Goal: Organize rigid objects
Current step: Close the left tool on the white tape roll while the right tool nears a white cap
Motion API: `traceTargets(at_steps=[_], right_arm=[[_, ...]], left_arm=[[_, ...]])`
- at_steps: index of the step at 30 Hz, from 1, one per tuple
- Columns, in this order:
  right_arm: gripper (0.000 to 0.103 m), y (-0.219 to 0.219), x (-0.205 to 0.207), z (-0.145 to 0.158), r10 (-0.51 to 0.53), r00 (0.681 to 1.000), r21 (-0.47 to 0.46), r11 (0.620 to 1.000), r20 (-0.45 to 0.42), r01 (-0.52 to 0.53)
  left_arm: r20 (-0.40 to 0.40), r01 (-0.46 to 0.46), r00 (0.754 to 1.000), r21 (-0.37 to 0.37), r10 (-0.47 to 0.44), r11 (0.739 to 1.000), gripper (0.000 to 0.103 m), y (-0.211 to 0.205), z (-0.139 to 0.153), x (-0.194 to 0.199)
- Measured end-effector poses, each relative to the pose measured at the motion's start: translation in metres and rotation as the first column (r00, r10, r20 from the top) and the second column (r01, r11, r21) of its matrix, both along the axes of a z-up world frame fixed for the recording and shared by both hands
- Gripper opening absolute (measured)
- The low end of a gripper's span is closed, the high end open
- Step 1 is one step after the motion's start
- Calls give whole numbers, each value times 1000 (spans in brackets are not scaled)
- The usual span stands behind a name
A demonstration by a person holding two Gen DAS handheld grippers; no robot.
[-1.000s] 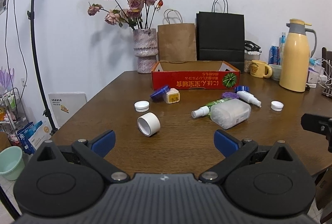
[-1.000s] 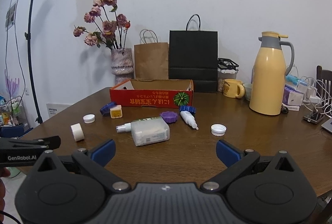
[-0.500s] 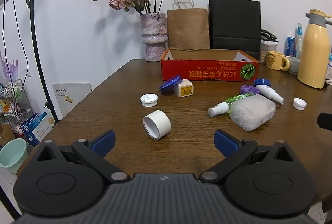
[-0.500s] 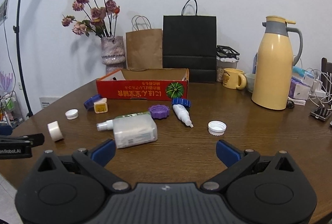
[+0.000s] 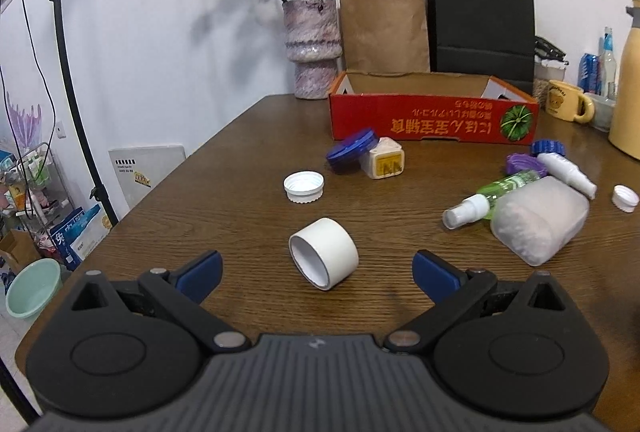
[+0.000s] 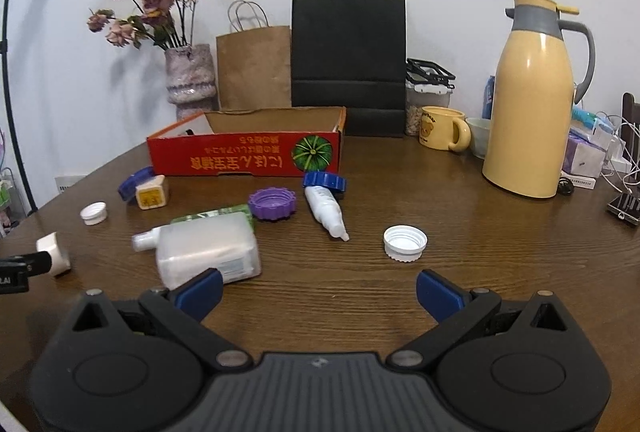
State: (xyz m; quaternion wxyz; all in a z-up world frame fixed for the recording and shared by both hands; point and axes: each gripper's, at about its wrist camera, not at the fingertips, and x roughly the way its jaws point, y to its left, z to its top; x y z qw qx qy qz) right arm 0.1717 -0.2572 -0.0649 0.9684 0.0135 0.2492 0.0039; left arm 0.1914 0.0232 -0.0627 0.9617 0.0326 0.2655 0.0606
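My left gripper (image 5: 316, 272) is open, its jaws on either side of a white tape roll (image 5: 323, 258) lying on its side on the brown table (image 5: 240, 160). Beyond lie a white cap (image 5: 303, 185), a blue lid (image 5: 352, 150) leaning on a small white box (image 5: 382, 163), a green spray bottle (image 5: 492, 194) and a frosted plastic container (image 5: 538, 224). My right gripper (image 6: 318, 292) is open and empty, close to the frosted container (image 6: 206, 252), with a white cap (image 6: 405, 243), a white dropper bottle (image 6: 326, 210), a purple lid (image 6: 272, 203) and a blue lid (image 6: 325, 181) ahead. The red cardboard box (image 6: 244, 156) stands behind.
A vase of dried roses (image 5: 312, 48), a brown paper bag (image 5: 382, 30) and a black bag (image 5: 480, 24) stand along the wall. A yellow thermos (image 6: 532, 104), a yellow mug (image 6: 440, 128) and cables (image 6: 624, 160) are at the right. The table's left edge drops to floor clutter (image 5: 32, 288).
Both grippers have moved forward over the table. The tape roll now lies between my left jaws, and the frosted container is nearer my right gripper. Both stay open.
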Motion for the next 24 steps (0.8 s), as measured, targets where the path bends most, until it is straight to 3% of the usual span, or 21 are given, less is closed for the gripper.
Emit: traceTargets(at_steps=[6, 11, 16, 20, 24], right_arm=[[103, -8, 24, -8, -12, 1000, -20, 1000, -25, 12], [103, -14, 44, -12, -20, 999, -30, 999, -44, 19], [103, -20, 59, -15, -19, 998, -40, 999, -58, 17], [103, -23, 70, -17, -16, 997, -47, 999, -70, 13], [103, -25, 78, -18, -11, 996, -59, 998, -83, 7]], left_arm=[[-26, -5, 1000, 8, 5, 1000, 103, 3, -8, 19], [-43, -12, 999, 5, 12, 1000, 96, 6, -11, 32], [-58, -14, 998, -3, 13, 1000, 77, 10, -13, 43], [-71, -4, 998, -13, 3, 1000, 72, 11, -16, 48], [-78, 16, 997, -26, -18, 1000, 54, 11, -17, 51]])
